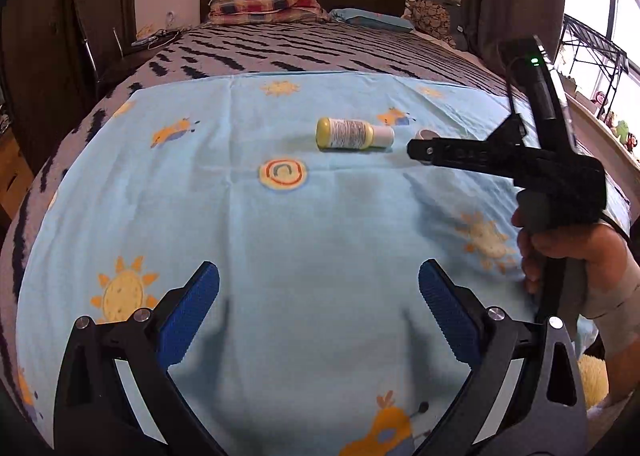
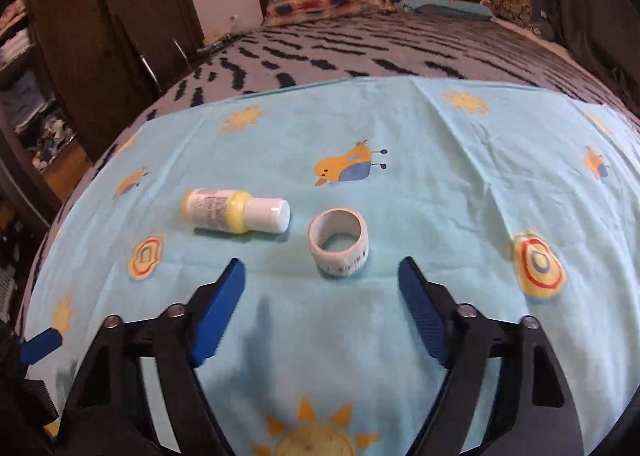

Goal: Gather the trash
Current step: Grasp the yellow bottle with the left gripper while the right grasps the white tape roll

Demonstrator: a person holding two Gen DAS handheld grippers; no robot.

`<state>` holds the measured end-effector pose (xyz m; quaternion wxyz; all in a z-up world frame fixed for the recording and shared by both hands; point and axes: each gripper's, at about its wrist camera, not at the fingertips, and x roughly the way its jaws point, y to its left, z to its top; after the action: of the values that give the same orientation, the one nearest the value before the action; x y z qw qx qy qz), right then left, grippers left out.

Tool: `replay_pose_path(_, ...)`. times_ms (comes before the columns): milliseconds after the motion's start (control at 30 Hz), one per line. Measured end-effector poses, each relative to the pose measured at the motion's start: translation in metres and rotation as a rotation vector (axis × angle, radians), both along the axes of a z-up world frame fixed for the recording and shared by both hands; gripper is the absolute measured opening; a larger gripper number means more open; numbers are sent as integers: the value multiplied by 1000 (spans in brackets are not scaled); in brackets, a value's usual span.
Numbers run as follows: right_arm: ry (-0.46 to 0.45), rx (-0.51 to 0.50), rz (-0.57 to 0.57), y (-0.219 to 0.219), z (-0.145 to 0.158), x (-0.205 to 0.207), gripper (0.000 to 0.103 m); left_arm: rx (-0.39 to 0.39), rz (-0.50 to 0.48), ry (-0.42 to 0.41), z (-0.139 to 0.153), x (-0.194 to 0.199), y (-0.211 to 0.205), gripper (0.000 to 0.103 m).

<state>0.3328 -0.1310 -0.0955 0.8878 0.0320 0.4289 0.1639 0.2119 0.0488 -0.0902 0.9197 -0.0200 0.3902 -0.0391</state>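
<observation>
A small yellow bottle point(image 2: 236, 214) with a white cap lay on its side on the light blue sheet point(image 2: 460, 192), cap pointing right in the right wrist view. Just beside the cap, not touching it, sat a white tape roll point(image 2: 339, 244), resting on its flat side with the hole facing up. The right gripper point(image 2: 322, 276) hovered with its blue fingers point(image 2: 218, 316) spread wide and nothing between them; the roll lay just ahead of the gap, a little left of its middle, and the bottle lay ahead and beyond the left fingertip.

In the left wrist view the left gripper point(image 1: 319, 280) was likewise wide open and empty, with the bottle point(image 1: 352, 134) well ahead of its fingers (roughly on the centre line). The right gripper point(image 1: 416, 150) reached in from the right, hiding most of the roll point(image 1: 426, 133). The sheet covered a dark patterned bedspread point(image 1: 304, 50), with a checked pillow point(image 1: 264, 2) at the headboard.
</observation>
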Motion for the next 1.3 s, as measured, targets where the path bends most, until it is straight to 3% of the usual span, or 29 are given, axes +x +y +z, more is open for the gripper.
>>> replay_pose_path(67,15,-11,-2,2,-4,7,63,6,-4,-1,2,7,-2,95)
replay_pose_path(167,27,-15,-1,2,-8,14,45,11,-6,2,3,21,-4,95)
replay_pose_path(200,25,-7,-4,0,-7,15,35,12,-5,4,3,27,-5,95)
replay_pose_path(400,-43,24,-40,-30,9,9,35,21,-8,-3,1,66,-13,95)
replay_pose_path(633,-87,10,-7,-57,20,-6,35,60,-27,-19,-8,113,-35,95)
replay_pose_path(933,-104,59,9,-79,22,-13,35,58,-43,7,-14,160,-57,95)
replay_pose_path(1133,-114,47,22,-82,24,-13,35,76,-24,72,-28,184,-63,95)
replay_pose_path(1233,-113,48,27,-82,23,-16,35,65,-17,79,-30,186,-60,81)
replay_pose_path(1300,-117,42,27,-81,24,-19,35,50,-27,81,-30,185,-58,79)
